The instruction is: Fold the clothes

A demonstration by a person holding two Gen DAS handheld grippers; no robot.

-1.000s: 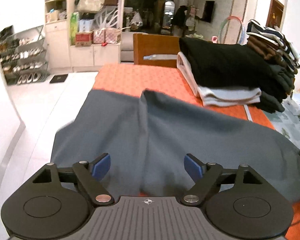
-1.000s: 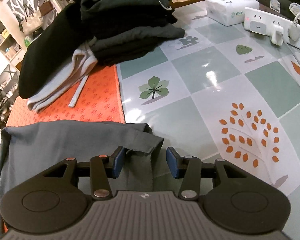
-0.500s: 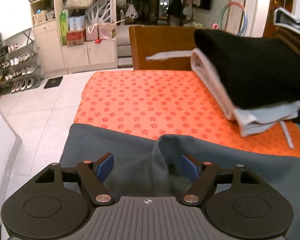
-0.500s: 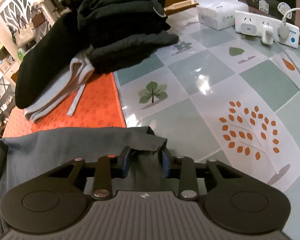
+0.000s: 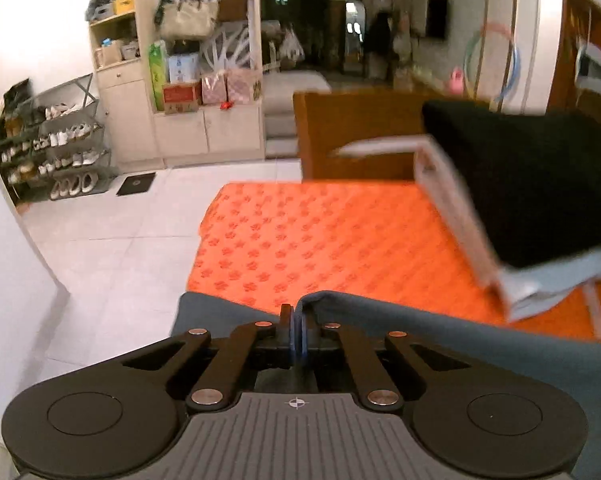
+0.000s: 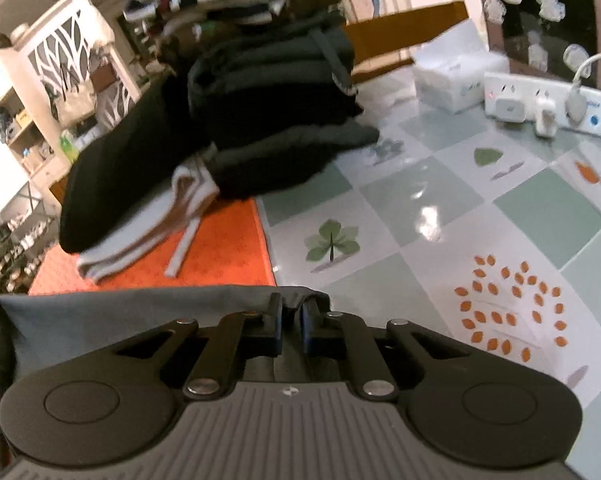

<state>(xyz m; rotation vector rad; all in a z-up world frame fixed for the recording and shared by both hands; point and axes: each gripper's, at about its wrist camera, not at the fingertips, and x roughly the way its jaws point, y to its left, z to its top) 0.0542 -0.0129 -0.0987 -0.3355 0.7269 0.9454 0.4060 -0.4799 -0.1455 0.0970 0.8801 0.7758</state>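
A grey garment (image 5: 440, 332) lies across the near part of the orange mat (image 5: 324, 240). My left gripper (image 5: 296, 322) is shut on a raised fold at the garment's far edge, its blue pads pressed together on the cloth. In the right wrist view the same grey garment (image 6: 120, 312) stretches to the left. My right gripper (image 6: 290, 320) is closing on the garment's bunched corner, which sits pinched between the pads at the seam between the orange mat (image 6: 220, 252) and the tiled tablecloth (image 6: 440, 220).
A stack of folded clothes (image 5: 540, 184), black on top of light grey, sits at the mat's right; it shows as a tall dark pile (image 6: 240, 120) in the right wrist view. A tissue pack (image 6: 456, 80) and power strip (image 6: 540, 104) lie far right. A wooden chair (image 5: 352, 132) stands behind.
Both grippers closed onto the grey garment. The left one travelled forward over the cloth to its far edge; the right one stayed in place and tilted a little.
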